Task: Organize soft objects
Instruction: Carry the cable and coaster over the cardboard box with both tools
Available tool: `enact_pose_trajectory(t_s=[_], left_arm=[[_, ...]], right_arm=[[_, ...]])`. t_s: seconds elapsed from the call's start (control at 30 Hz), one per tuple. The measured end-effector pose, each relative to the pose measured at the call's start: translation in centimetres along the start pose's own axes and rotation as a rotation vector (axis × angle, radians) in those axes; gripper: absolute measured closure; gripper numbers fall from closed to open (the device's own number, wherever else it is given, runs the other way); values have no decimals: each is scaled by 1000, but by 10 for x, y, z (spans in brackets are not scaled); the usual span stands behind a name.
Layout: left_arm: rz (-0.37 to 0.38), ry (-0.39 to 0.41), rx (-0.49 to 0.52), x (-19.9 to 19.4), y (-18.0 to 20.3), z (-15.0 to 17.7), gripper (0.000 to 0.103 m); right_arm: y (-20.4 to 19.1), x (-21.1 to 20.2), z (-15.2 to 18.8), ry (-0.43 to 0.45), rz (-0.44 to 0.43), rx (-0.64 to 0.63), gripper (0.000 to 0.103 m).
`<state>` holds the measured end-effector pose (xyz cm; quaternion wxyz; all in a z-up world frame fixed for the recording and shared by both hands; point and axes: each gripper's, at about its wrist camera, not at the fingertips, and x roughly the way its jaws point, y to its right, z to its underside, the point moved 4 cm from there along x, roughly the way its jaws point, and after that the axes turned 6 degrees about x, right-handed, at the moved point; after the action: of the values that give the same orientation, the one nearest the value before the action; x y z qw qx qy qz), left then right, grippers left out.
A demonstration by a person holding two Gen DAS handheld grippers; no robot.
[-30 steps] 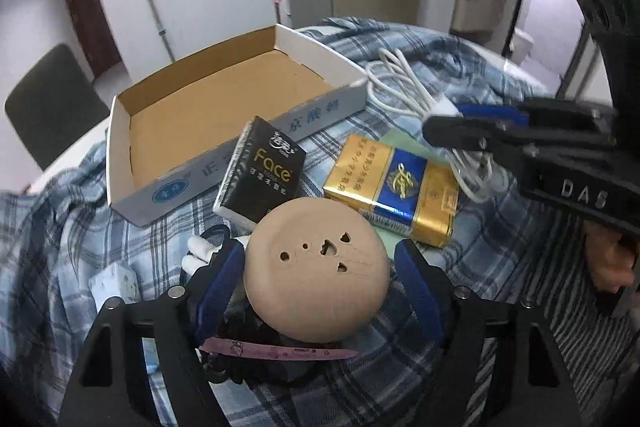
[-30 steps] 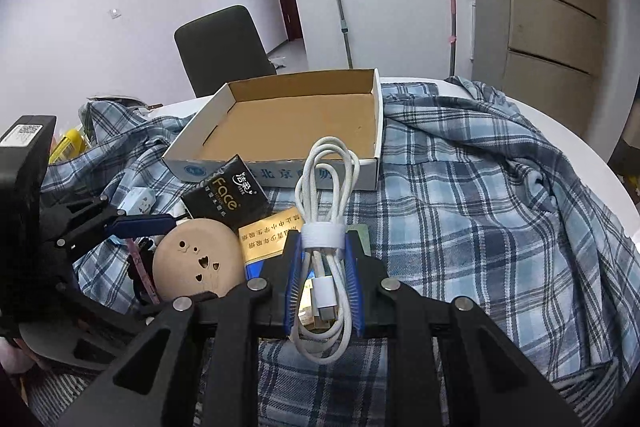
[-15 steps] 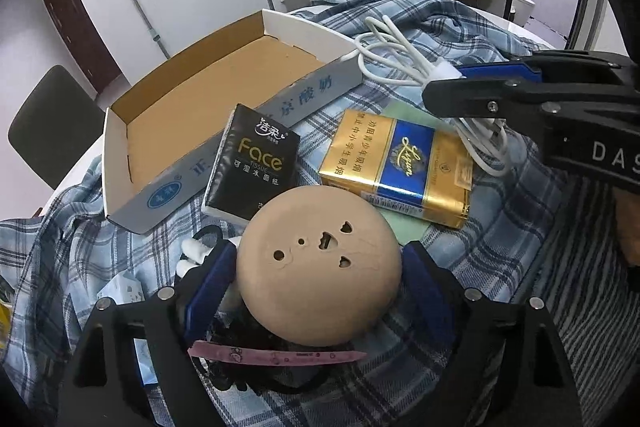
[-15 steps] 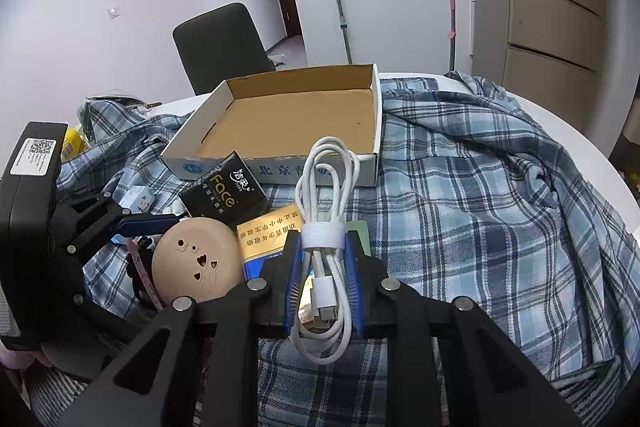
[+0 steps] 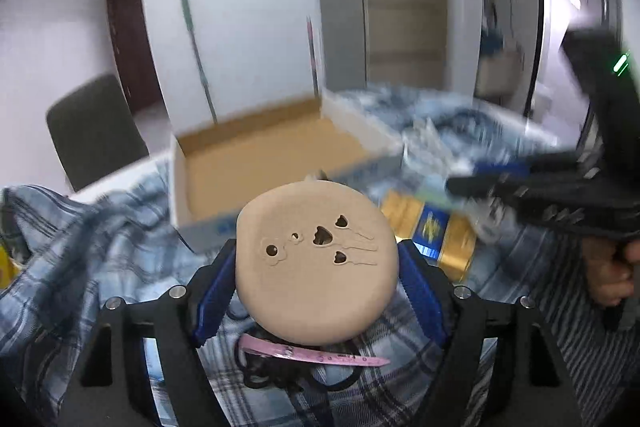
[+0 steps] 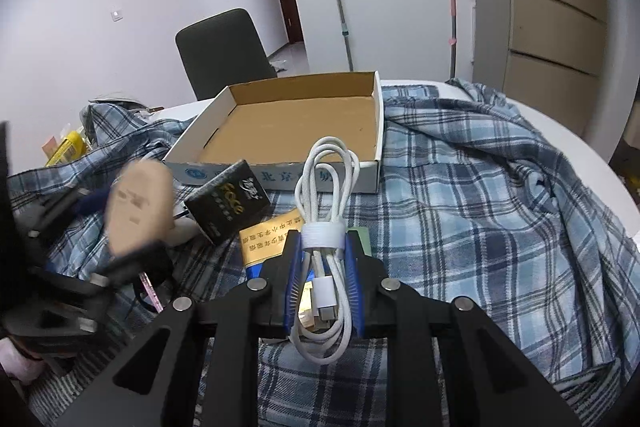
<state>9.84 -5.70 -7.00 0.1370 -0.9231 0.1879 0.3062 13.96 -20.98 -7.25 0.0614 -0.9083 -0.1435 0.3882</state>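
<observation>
A round tan soft pad (image 5: 316, 291) with small heart-shaped holes sits between the blue pads of my left gripper (image 5: 318, 259), whose jaws are closing on it. It is held off the plaid cloth, in front of the open cardboard box (image 5: 260, 163). In the right wrist view that pad (image 6: 138, 207) shows blurred at the left. My right gripper (image 6: 323, 267) is shut on a coiled white cable (image 6: 326, 179) bound with a white strap, just short of the box's front wall (image 6: 280, 179).
A black tissue pack (image 6: 228, 201) and a gold and blue pack (image 5: 436, 231) lie before the box. A pink hair clip (image 5: 316, 353) and black bands lie under the left gripper. A plaid shirt (image 6: 480, 207) covers the table. A chair (image 6: 224, 51) stands behind it.
My left gripper has risen with the tan pad and tilted up toward the box, so the tissue pack is now hidden behind the pad. The right gripper and cable have not moved.
</observation>
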Motion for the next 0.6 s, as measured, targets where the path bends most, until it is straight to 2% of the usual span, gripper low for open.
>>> enact_pose_trajectory(t_s=[0.13, 0.3, 0.5, 0.6], left_arm=[[-18, 160, -37, -30, -8, -2, 24], [-55, 253, -67, -46, -13, -4, 24], [-104, 362, -73, -70, -19, -9, 24], [-128, 407, -86, -83, -21, -23, 24]], right_arm=[[-7, -3, 1, 24, 24, -44, 83], [-18, -19, -2, 119, 19, -92, 83], [-31, -45, -8, 274, 20, -131, 83], [-36, -57, -23, 307, 26, -128, 83]])
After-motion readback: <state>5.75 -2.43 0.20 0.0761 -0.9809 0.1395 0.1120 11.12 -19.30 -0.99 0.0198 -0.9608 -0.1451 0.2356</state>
